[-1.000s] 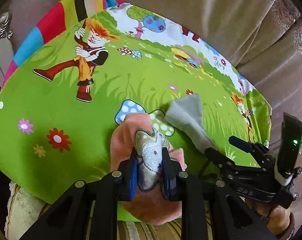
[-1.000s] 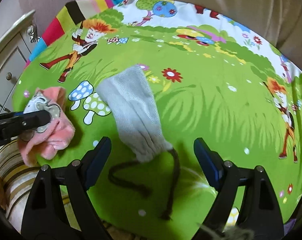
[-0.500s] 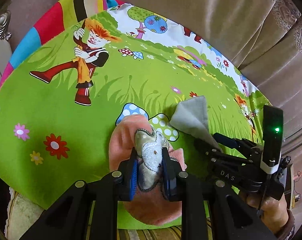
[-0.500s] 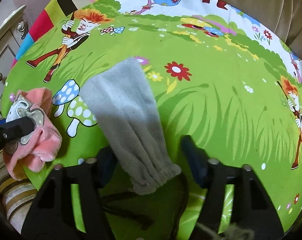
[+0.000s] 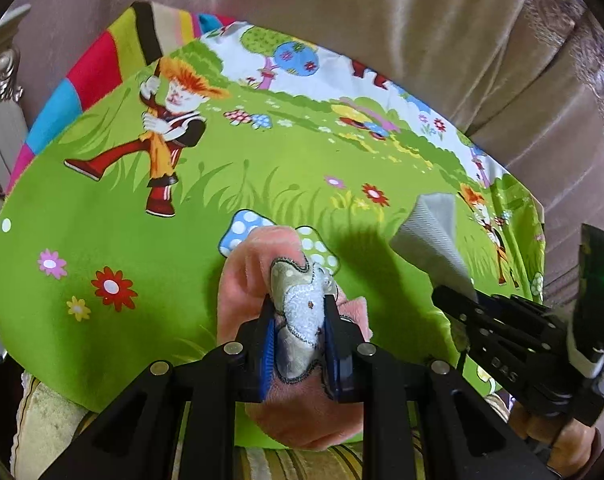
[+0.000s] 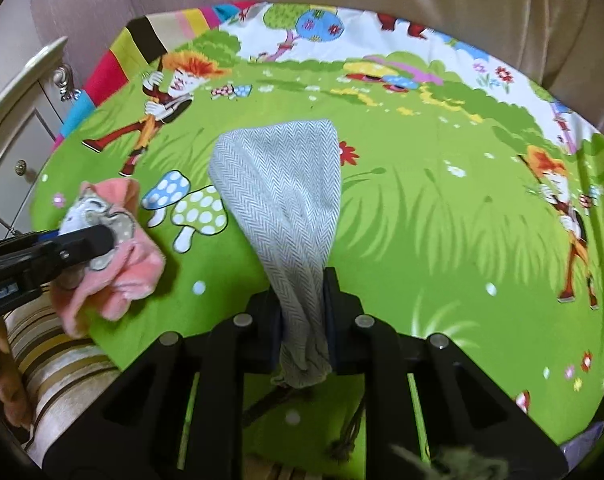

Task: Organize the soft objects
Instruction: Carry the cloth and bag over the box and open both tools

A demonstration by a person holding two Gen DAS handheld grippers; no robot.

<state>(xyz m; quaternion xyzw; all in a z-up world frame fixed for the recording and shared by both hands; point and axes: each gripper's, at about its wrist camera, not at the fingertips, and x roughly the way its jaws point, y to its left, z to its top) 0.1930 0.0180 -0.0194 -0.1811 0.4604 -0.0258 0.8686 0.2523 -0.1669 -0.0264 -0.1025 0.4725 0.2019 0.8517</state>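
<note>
Pink plush cloth (image 5: 257, 280) bunched beside grey herringbone pouch (image 6: 279, 200), both pinched.

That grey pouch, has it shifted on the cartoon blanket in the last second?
Yes. The grey pouch slid right, off the spotted mushrooms, its top now beside the red flower.

Fuzzy pink sock (image 5: 257, 276), herringbone-woven grey pouch (image 6: 281, 200), matt printed cloth (image 5: 141, 248)

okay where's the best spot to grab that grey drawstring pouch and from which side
Grip the grey pouch at its gathered neck, coming from the near end where the cords trail out. There the fabric narrows to fit between the jaws, unlike the wide far end. The right gripper, its jaws just closing, pinches exactly there.
</note>
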